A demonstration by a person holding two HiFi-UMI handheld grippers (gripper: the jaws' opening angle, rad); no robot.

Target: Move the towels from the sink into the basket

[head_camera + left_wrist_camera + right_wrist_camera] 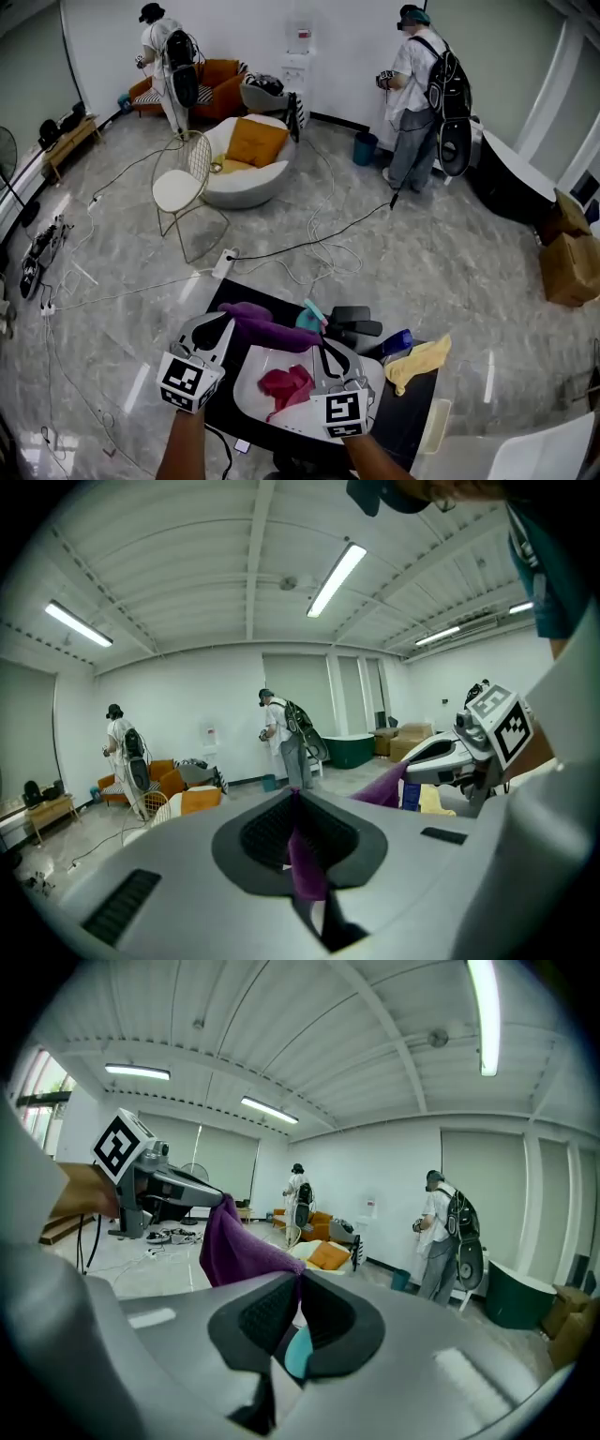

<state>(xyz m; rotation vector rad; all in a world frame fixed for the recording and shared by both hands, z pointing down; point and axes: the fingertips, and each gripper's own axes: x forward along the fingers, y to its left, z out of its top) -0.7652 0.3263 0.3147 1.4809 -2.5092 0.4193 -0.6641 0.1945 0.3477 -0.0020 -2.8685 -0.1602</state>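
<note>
At lower centre, a purple towel (267, 328) is held stretched between the left gripper (226, 322) and right gripper (322, 345), each end pinched in closed jaws, over the sink (246, 394).

The purple towel (272, 330) is nappy cloth, the sink (247, 377) glossy and smooth, the floor (441, 272) polished.

**Three towels around the sink**

The sink (251, 392) sits on the tabletop (412, 422), and the first towel (286, 384) lies in it. Above the sink's far rim the second towel (267, 328) stretches between the left gripper (228, 323) and the right gripper (323, 347), each clamped on one end. The third towel (417, 363) lies on the tabletop, right of the sink.
</note>
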